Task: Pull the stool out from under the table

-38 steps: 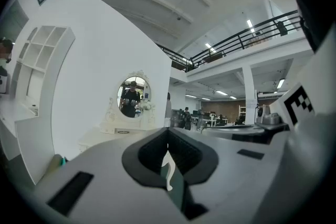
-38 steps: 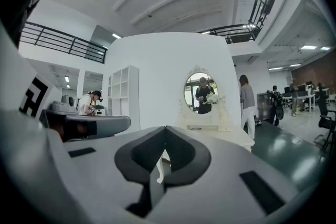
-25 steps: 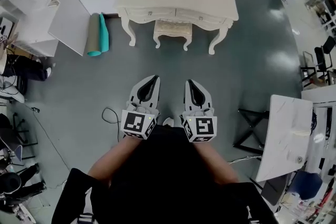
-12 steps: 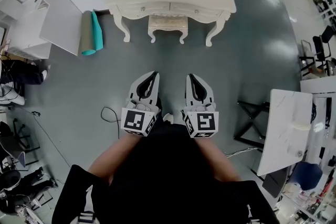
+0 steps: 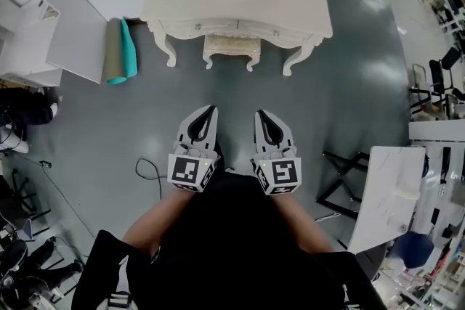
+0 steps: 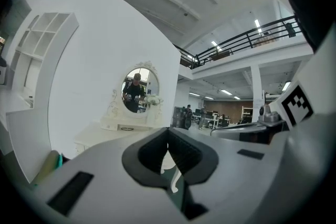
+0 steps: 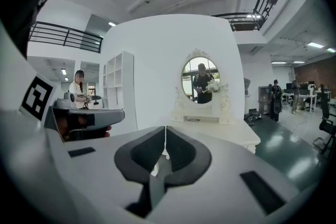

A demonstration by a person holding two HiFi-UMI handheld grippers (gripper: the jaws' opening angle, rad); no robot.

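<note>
A cream stool point(image 5: 231, 49) with curved legs stands tucked under the front of a cream dressing table point(image 5: 236, 0) at the top of the head view. My left gripper point(image 5: 213, 109) and right gripper point(image 5: 259, 113) hang side by side over the grey floor, well short of the stool. Both are shut with nothing between their jaws. In the left gripper view the left gripper point(image 6: 168, 144) points at the dressing table point(image 6: 113, 131) with its oval mirror point(image 6: 138, 89). The right gripper point(image 7: 166, 145) faces the same table point(image 7: 215, 126).
Rolled mats point(image 5: 118, 50) in grey and teal lie left of the table beside a white shelf unit point(image 5: 40, 33). A white marble-topped table point(image 5: 391, 189) stands at the right with black folding legs point(image 5: 336, 178). A black cable point(image 5: 145, 169) loops on the floor near my left gripper.
The dressing table and stool have shifted slightly down and left in the head view as I came closer. Both grippers keep their pose and stay shut.
</note>
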